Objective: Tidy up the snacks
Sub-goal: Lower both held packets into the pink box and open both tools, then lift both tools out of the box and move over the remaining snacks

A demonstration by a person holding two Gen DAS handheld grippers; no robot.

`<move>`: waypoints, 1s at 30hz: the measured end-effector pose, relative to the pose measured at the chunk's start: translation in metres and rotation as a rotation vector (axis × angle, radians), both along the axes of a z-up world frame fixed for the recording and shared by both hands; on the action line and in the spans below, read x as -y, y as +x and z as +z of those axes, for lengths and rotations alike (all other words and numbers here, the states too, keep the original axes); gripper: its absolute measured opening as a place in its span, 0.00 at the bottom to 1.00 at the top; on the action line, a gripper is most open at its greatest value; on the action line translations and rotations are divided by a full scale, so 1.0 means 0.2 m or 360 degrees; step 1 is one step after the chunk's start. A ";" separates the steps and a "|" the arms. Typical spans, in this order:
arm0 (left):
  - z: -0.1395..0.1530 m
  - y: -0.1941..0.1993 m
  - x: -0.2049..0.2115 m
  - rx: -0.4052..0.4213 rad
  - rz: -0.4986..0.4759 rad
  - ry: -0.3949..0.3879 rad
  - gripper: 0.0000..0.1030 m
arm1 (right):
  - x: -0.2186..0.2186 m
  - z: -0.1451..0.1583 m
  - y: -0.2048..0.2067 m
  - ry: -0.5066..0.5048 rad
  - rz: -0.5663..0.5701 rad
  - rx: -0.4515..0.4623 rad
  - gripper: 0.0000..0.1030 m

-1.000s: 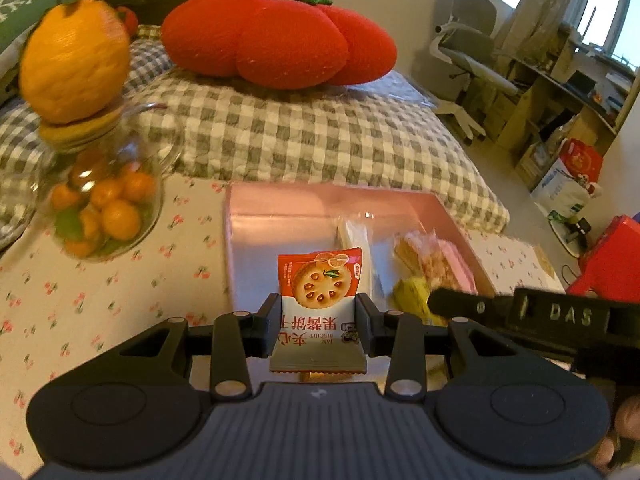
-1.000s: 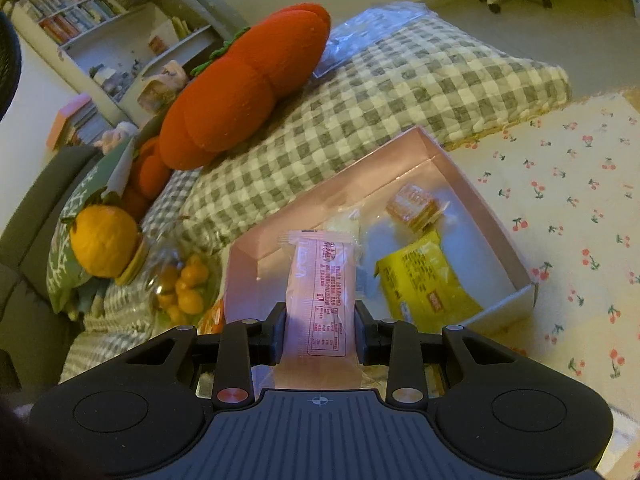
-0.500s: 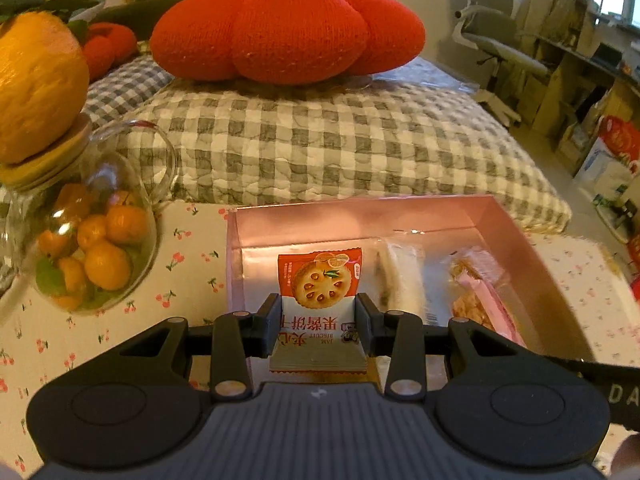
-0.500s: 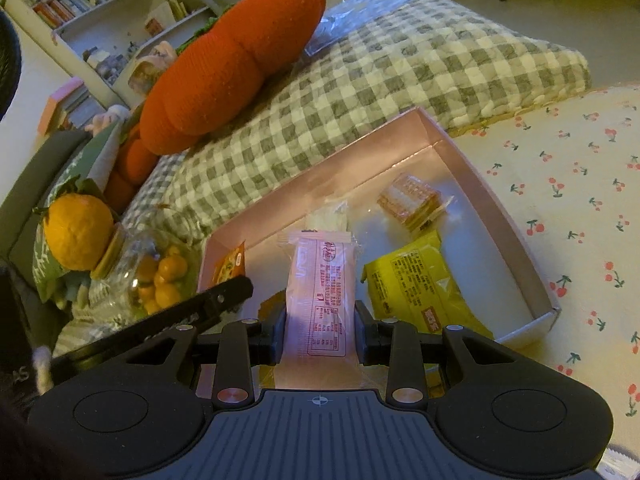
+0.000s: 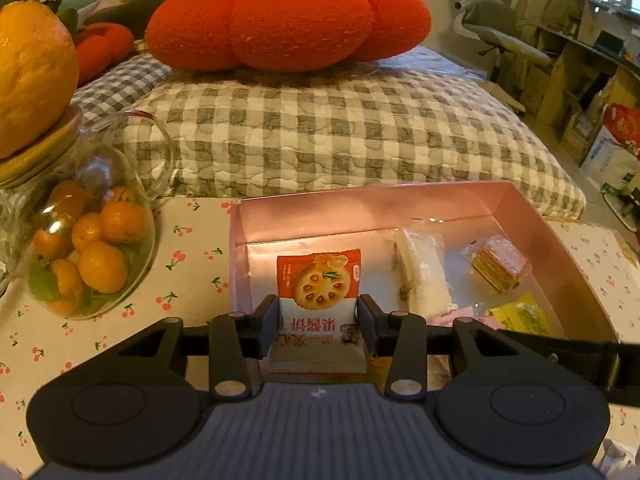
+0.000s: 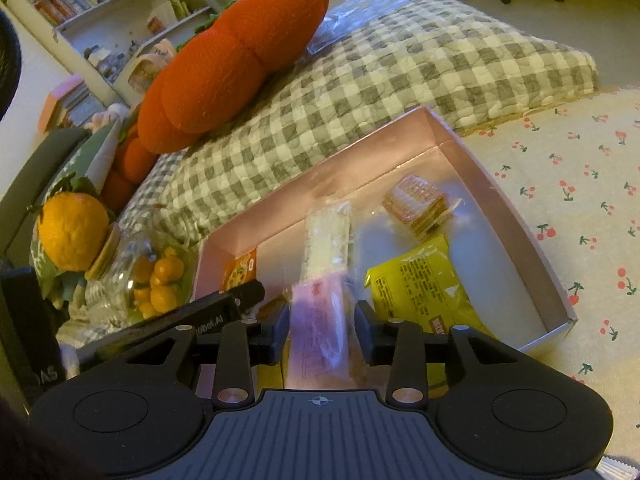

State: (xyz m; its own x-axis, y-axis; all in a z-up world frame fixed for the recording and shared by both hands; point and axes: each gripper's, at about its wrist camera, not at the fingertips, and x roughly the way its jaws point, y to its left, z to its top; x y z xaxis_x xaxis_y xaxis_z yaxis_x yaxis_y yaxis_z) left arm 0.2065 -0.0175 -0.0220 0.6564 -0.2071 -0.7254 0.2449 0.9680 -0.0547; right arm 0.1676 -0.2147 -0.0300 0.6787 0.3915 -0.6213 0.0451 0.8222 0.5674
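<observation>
Sitting on a cherry-print cloth [image 5: 192, 248], the pink box [image 5: 360, 204] is the landmark for everything else. Over its near left corner the left gripper [image 5: 318, 322] has an orange-and-white biscuit packet [image 5: 318, 292] upright between its jaws, which have just been opening; the pads look to be barely at the packet's edges, so whether they still press it cannot be told. Over the box's near edge, toward the middle, the right gripper [image 6: 320, 330] has a pink wrapped snack [image 6: 318, 332] between its jaws, which have likewise just been opening; a gap shows on either side and the snack is blurred. Inside the box lie a long white wrapped bar [image 6: 328, 236] near the middle, a clear-wrapped wafer stack [image 6: 416, 204] toward the far right corner, and a yellow packet [image 6: 416, 284] near the right front. Left of the box stands a glass jar of small oranges [image 5: 88, 248]. Behind the box lies a checked quilt [image 5: 340, 132] with a red pumpkin-shaped cushion [image 5: 288, 20] on it.
</observation>
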 end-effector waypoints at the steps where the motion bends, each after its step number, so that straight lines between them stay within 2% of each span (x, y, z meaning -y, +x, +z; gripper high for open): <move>1: 0.00 0.00 0.00 0.0001 -0.0005 -0.0005 0.44 | 0.00 0.00 0.00 -0.0002 -0.0004 -0.0001 0.39; 3: 0.01 -0.01 0.00 0.0008 -0.0014 -0.0011 0.52 | 0.01 0.01 -0.01 -0.0013 -0.0015 0.0005 0.50; 5: 0.02 -0.02 0.01 0.0018 -0.0013 -0.0011 0.59 | 0.01 0.02 -0.02 -0.0031 -0.0019 0.0006 0.52; 24: 0.15 -0.19 -0.07 -0.0006 -0.0075 -0.0120 0.77 | 0.10 0.21 -0.25 -0.0056 -0.0117 0.0035 0.71; 30: 0.17 -0.30 -0.10 -0.0023 -0.0070 -0.0127 0.82 | 0.12 0.27 -0.36 -0.0079 -0.0135 0.0047 0.71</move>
